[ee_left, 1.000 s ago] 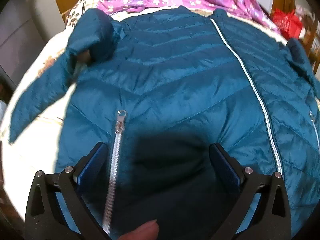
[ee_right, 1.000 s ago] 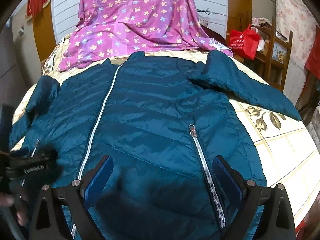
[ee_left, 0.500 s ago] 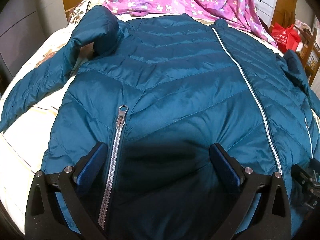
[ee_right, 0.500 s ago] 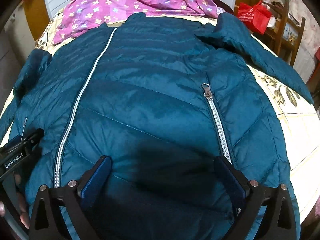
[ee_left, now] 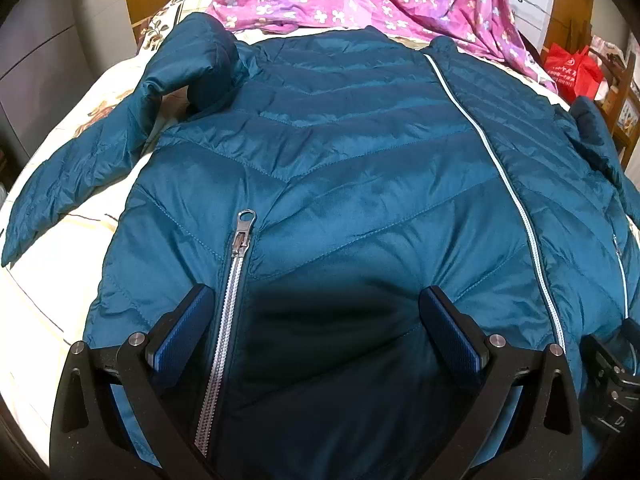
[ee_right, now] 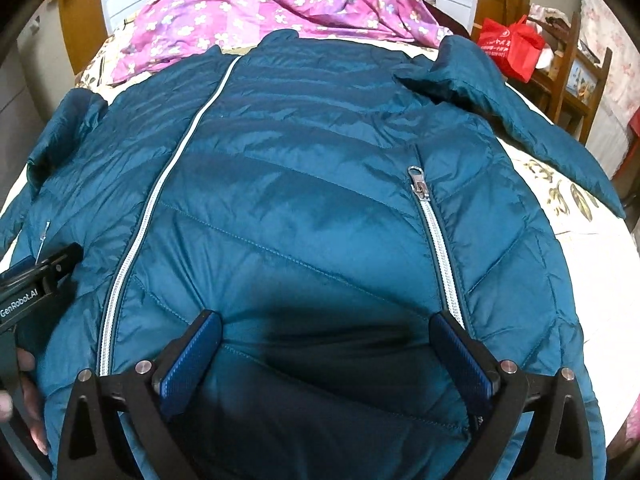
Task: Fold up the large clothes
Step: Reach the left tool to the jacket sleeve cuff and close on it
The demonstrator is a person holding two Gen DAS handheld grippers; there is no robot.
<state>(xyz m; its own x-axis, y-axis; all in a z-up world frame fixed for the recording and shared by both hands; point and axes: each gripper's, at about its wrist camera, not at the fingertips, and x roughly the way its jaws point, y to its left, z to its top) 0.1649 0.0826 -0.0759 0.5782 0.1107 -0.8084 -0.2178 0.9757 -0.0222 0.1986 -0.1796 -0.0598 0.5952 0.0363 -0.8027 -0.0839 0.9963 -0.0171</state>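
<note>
over jacket (ee_left: 340,184) hem | left tongs (ee_left: 316,320) wide, empty | right tongs (ee_right: 328,344) wide, empty

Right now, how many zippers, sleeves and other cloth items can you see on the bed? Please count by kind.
Teal jacket: 1
Jacket sleeves, left one and right one: 2
Zippers, one front zipper and two pocket zippers: 3
Pink floral cloth: 1
Total: 7
</note>
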